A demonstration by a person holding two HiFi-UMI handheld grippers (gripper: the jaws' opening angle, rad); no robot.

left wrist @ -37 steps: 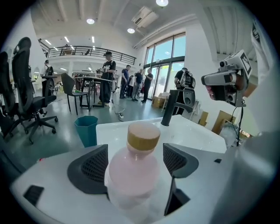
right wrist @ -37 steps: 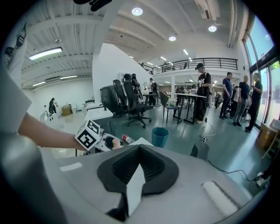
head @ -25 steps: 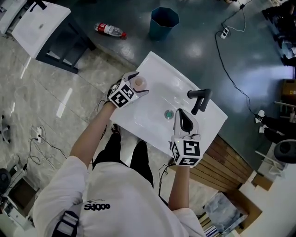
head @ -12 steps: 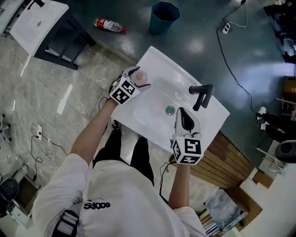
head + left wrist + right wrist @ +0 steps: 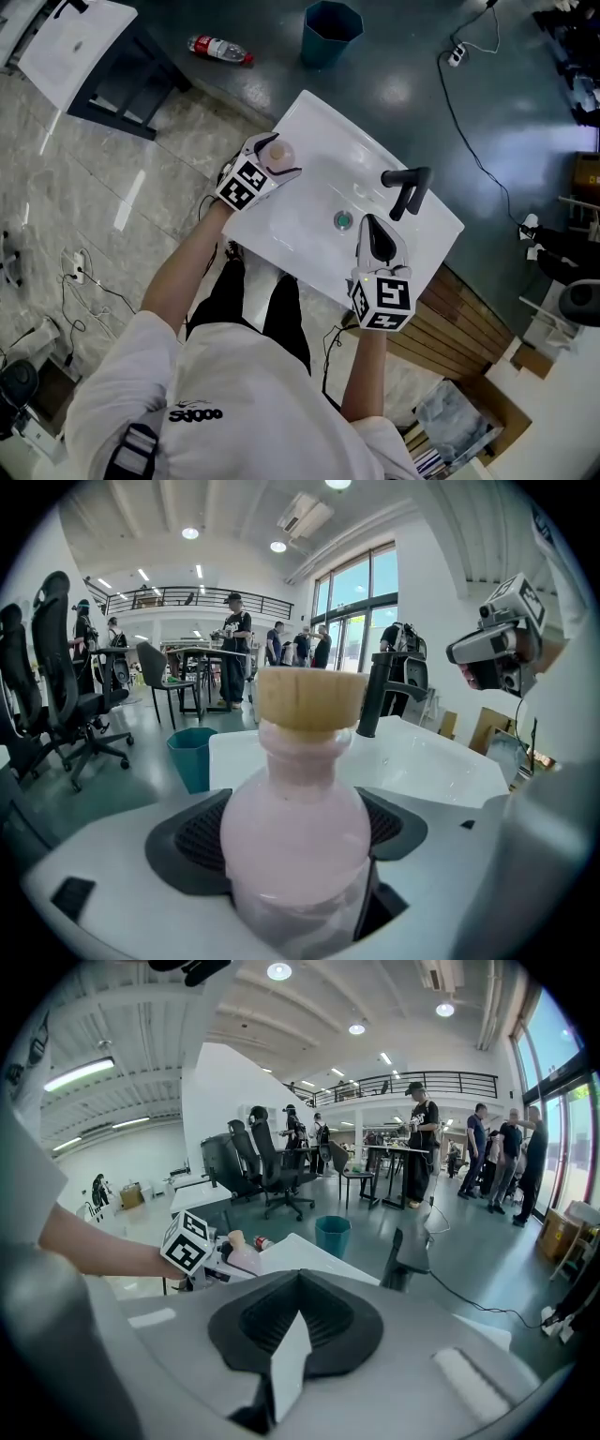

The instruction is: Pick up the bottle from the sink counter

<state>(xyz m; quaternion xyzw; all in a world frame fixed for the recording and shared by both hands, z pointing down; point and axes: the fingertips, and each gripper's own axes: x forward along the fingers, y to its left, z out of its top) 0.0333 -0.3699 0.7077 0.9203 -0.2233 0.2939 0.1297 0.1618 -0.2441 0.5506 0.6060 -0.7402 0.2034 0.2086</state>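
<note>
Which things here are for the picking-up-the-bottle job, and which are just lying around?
For the job:
- pink bottle
- left tongs, shut on it
- white sink counter

Just lying about:
- blue bin
- bottle on the floor
- black tap
- right tongs, shut and empty

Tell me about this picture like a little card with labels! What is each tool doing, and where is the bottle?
Left tool: shut on the pink bottle
Right tool: shut, holding nothing, over the white sink near the black faucet
Pink bottle: upright, tan cap, at the sink's left edge
Floor: blue bin and a second bottle lying down
</note>
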